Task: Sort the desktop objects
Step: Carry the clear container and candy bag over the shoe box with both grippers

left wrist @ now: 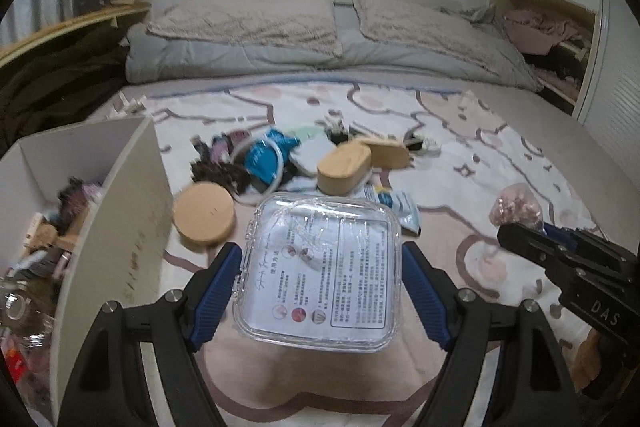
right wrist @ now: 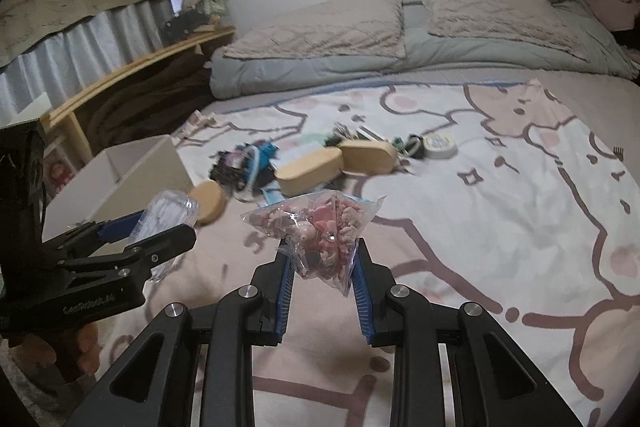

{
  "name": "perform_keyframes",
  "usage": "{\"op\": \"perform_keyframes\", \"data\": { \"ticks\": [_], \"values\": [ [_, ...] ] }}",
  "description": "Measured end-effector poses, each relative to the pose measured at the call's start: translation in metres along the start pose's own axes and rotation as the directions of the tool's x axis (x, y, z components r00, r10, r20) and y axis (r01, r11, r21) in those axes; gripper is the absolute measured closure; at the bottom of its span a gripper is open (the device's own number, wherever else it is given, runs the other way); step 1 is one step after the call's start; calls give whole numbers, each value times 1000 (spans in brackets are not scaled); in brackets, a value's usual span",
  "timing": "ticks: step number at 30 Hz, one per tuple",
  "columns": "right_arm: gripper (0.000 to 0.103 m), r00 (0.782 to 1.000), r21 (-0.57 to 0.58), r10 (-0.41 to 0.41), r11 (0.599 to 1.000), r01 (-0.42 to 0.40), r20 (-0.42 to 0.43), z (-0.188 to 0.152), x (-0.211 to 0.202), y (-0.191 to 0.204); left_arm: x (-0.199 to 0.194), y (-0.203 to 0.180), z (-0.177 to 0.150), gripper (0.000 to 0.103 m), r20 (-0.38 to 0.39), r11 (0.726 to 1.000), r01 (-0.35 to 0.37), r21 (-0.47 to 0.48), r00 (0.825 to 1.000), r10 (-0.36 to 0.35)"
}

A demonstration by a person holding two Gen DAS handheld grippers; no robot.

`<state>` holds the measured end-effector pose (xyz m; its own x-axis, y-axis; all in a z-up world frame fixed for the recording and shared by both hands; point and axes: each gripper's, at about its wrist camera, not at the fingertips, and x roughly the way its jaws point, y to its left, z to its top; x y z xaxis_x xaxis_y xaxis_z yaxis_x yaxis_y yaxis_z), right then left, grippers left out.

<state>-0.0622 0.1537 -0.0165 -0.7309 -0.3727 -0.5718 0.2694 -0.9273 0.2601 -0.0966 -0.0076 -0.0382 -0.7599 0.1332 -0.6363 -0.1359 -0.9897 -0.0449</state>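
Both tools loaded, both held clear of the bedspread [right wrist: 500,227].

Left gripper [left wrist: 322,271]: jaws wide, blue pads clamped on the two sides of the clear plastic case [left wrist: 320,267]. Case sits flat between the fingers, printed leaflet visible through the lid, front edge poking out past the fingertips.

Right gripper [right wrist: 320,255]: jaws narrow, pinching the lower part of a clear zip bag of pink bits [right wrist: 316,227]. Most of the bag fans out above and ahead of the tips.

Step in hand, my read: carry both to the white box [left wrist: 120,211], just left of the left gripper, its near wall almost touching the left finger.

How to do it well:
- Keep the case level; the hold is on smooth side walls only, a tilt could let it slide forward.
- Clear the box wall before swinging left. It stands tall.
- One tool at a time over the box; the right gripper is close off the left one's right side.
- Bag is floppy; lower it in before letting go.

Containers:
- White box: already holds a jumble of small dark and pink items, too blurred to name.
- Clear case: leaflet, other contents unclear.
- Bag: small pink pieces.

Unsorted pile [left wrist: 304,159] ahead of both tools: round and oval wooden boxes, blue packet, clips.
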Motion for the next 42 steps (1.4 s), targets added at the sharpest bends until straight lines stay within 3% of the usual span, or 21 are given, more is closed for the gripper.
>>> {"op": "perform_keyframes", "data": {
  "ticks": [10,20,31,42],
  "values": [
    [74,995,-42,70,997,-67,68,19,-14,33,-42,17,17,23,117,999,-26,-20,993,28],
    [74,987,-96,137,987,-128,85,36,-15,79,-63,51,23,23,145,992,-94,-79,984,105],
    [74,977,-154,209,968,-198,53,46,-2,133,-86,113,24,23,180,956,-212,-205,951,250],
    [74,963,-204,269,942,-266,-15,43,15,187,-106,166,18,23,166,918,-260,-299,933,319]
  ]
}}
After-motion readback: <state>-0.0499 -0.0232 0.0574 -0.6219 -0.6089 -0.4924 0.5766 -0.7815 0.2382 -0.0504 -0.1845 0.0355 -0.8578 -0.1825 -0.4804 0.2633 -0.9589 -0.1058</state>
